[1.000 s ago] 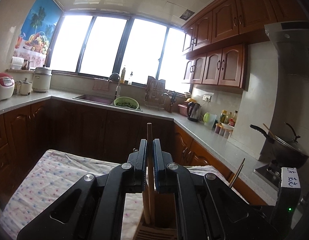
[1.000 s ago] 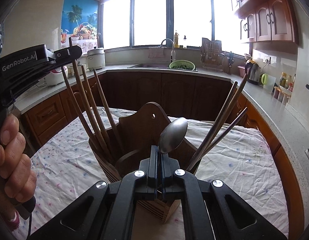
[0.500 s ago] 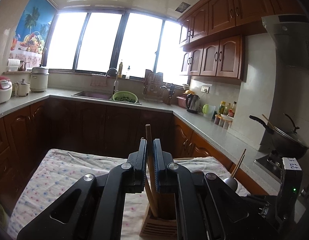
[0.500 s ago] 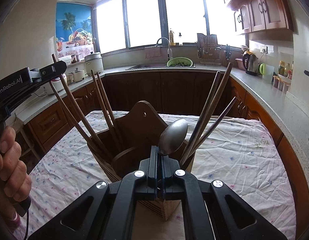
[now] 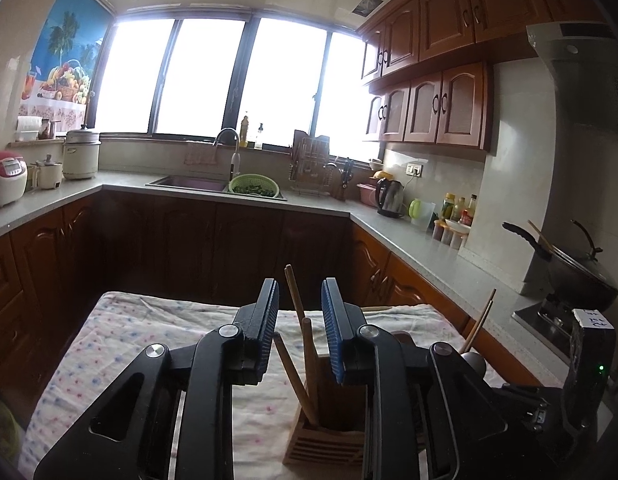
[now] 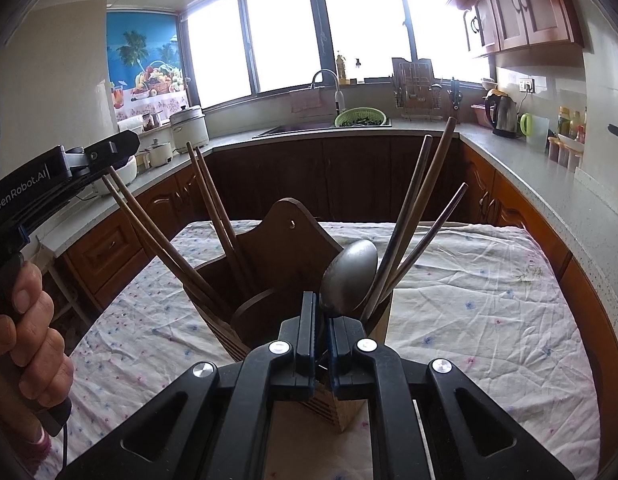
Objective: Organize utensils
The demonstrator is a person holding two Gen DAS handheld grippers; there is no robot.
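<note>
A wooden utensil holder (image 6: 285, 248) stands on the cloth-covered table (image 6: 489, 304). My left gripper (image 5: 300, 286) is over its left compartment (image 5: 329, 436). The jaws are opening, with wooden chopsticks (image 5: 307, 356) standing loose between the blue pads, touching neither. In the right wrist view the left gripper (image 6: 123, 148) is at the left, by the tops of those chopsticks (image 6: 157, 224). My right gripper (image 6: 323, 312) is at the holder's near side. Its jaws are opening a crack, and the metal spoon (image 6: 349, 276) leans right, its handle down between them. More chopsticks (image 6: 421, 208) lean in the right compartment.
A hand (image 6: 25, 332) holds the left gripper's handle. Counters run around the table, with a sink and a green colander (image 5: 253, 188) at the back, a kettle (image 5: 391, 198) and bottles to the right, and a wok (image 5: 581, 276) on the stove.
My left jaws have parted and let go of the chopstick, which now stands in the holder. My right jaws have opened slightly and the spoon has tipped to the right.
</note>
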